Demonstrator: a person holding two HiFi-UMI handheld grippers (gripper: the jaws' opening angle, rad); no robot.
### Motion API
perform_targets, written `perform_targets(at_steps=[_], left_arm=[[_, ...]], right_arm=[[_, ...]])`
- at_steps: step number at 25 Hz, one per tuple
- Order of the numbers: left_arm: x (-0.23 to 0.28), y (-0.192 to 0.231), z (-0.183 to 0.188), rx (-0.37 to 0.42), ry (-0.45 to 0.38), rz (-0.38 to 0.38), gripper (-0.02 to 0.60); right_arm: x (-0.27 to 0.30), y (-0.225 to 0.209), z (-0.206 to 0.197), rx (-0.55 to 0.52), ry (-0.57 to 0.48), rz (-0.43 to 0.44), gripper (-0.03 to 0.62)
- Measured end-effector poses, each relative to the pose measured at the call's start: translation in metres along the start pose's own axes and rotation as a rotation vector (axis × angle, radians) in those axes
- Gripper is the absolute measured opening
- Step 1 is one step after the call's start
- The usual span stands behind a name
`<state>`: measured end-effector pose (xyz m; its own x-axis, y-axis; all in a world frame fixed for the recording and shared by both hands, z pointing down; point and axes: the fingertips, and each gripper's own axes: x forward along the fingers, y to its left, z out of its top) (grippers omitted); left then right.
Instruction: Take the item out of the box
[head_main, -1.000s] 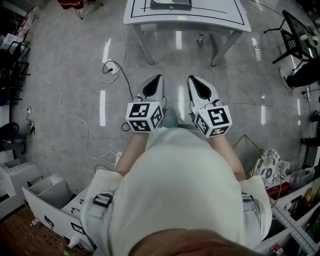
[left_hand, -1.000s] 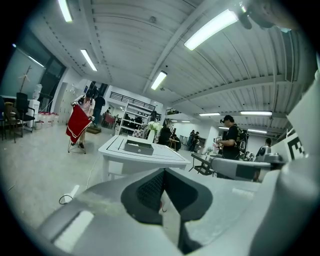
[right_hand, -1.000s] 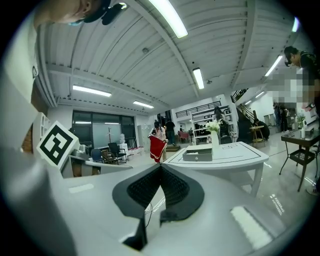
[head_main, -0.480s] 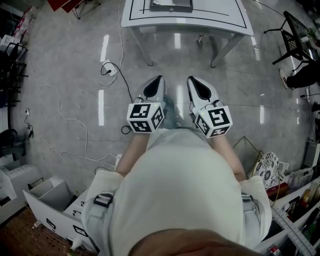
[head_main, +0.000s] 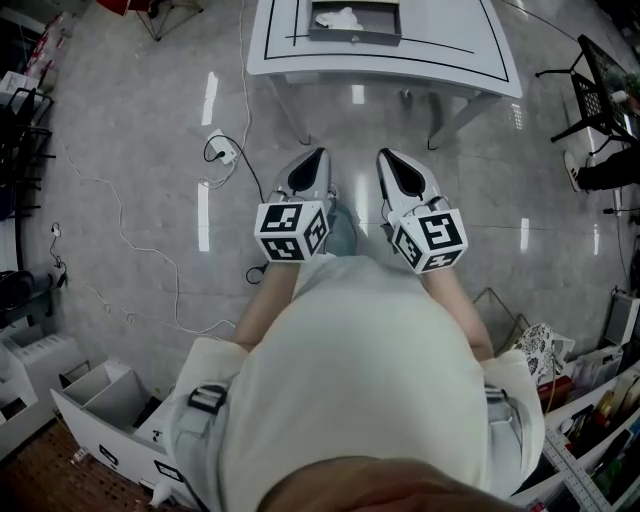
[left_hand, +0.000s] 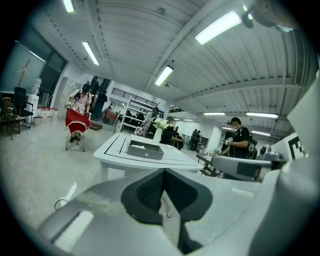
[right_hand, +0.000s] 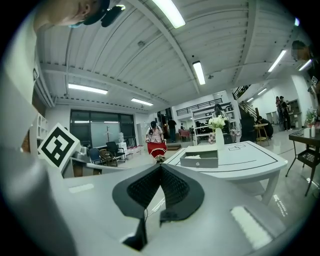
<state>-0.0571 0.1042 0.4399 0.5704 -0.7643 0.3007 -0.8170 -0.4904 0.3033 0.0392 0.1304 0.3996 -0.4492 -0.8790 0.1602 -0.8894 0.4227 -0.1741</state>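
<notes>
**A:** Item location, and how did it lie?

**B:** The item (head_main: 338, 17) lay inside the box (head_main: 356, 38), at 12 o'clock in the head view. It was pale and crumpled and sat toward the 9 o'clock half of the box. It was too small to give a long axis or a heading. The box's own long axis ran 9 to 3 o'clock, open side up, with one long wall facing the person. The box rested on the white surface (head_main: 495, 70), inside the black outline drawn there.

**A:** Why were the grippers held where they were?

**B:** The left gripper (head_main: 319, 153) and right gripper (head_main: 382, 153) sat side by side close to the body, over the floor (head_main: 130, 130). Both pointed toward 12 o'clock, at the box, and were well apart from it. Judgement: they were lined up for an approach, since the surface was out of reach from there.

**A:** Fingers?

**B:** Both pairs were pressed together with nothing between them, as each gripper view confirmed. Judgement: there was nothing to grasp yet, and they would have to part before going down over the item.
</notes>
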Motion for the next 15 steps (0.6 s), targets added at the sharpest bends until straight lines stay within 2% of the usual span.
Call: perform_targets(at_steps=[15], left_arm=[[0.095, 0.066, 0.074, 0.005, 0.012, -0.032, 0.0]], right_arm=[[0.12, -0.048, 0.047, 0.004, 0.0, -0.032, 0.002]])
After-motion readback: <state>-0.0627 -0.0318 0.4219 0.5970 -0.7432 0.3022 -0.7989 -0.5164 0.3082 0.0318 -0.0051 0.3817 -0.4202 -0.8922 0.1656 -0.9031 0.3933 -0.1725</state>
